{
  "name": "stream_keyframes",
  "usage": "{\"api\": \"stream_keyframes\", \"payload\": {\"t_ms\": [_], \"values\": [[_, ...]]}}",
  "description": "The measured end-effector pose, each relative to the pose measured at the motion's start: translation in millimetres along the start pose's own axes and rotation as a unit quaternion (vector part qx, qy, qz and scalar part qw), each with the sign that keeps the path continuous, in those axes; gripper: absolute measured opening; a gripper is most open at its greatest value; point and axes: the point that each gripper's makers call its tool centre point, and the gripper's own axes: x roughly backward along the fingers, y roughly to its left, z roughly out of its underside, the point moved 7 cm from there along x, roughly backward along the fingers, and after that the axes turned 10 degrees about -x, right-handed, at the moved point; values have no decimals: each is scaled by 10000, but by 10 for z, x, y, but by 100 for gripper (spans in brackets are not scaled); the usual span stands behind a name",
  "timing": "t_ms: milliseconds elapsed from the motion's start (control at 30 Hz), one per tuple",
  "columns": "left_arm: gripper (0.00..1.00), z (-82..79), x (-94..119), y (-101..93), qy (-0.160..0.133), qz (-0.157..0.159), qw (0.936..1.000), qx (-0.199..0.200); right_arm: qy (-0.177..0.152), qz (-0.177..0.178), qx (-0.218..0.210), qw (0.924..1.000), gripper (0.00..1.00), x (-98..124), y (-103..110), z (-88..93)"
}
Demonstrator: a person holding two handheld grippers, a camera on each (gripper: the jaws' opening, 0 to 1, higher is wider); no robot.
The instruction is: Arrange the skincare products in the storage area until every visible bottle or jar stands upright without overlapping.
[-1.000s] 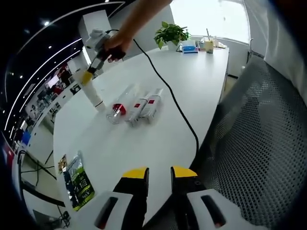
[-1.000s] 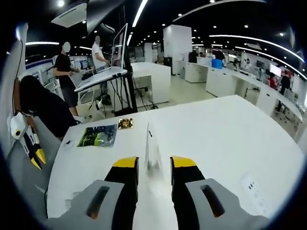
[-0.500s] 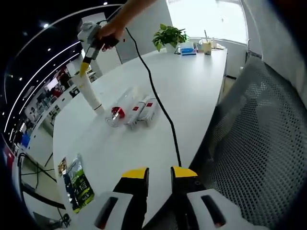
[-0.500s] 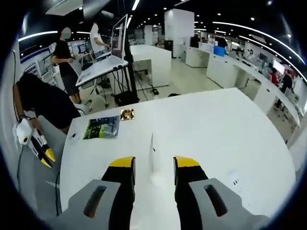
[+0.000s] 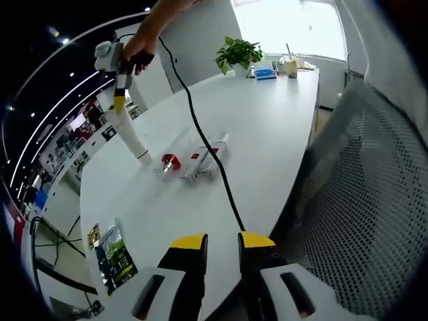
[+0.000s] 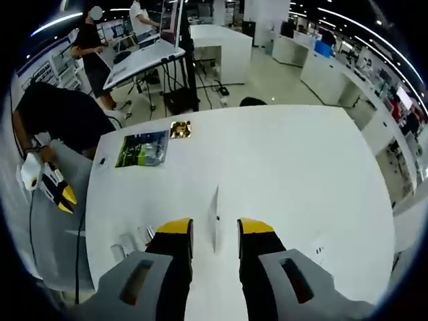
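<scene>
White tabletop [image 5: 267, 127] curves through an open office, with a mesh chair back [image 5: 361, 200] close on the right in the left gripper view. Nearest, the left tool [image 5: 223, 242] hangs off the near rim with its yellow-tipped jaws a narrow gap apart and nothing between them. Far left, the right tool [image 5: 120, 101], held in a hand [image 5: 137, 53], points down and grips the flat end of a white tube [image 5: 132, 137], which stands tilted with its cap on the tabletop. In the right gripper view that tool [image 6: 215, 229] shows the tube's thin end [image 6: 214, 217] between its jaws.

Just right of the tube's foot lie three products side by side: a clear bottle with a red cap [image 5: 167, 160] and two white tubes with red labels [image 5: 204, 155], all on their sides. A black cable [image 5: 200, 140] runs from the hand across the tabletop, passing over the lying tubes and off the near edge.

Open surface stretches beyond toward a potted plant [image 5: 239, 52] and small items at the far end. A green packet [image 5: 115, 249] lies near the left edge.
</scene>
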Motion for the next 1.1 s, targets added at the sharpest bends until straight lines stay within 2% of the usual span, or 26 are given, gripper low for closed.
{"api": "stream_keyframes", "payload": {"t_ms": [100, 233, 467, 867, 1100], "values": [[19, 1, 13, 5, 7, -12, 10000, -9, 268, -81, 422, 9987, 13, -59, -4, -36], [19, 0, 25, 13, 14, -9, 10000, -15, 718, -105, 508, 9961, 12, -185, -21, -69], [19, 0, 32, 33, 14, -43, 10000, 14, 1145, -128, 719, 9907, 10, -297, -39, -60], [19, 4, 33, 39, 51, -42, 10000, 7, 1358, -247, 719, 9878, 7, -315, -52, -60], [19, 6, 30, 37, 69, 1, 10000, 14, 1563, -160, 806, 9843, 6, -285, -139, -40]]}}
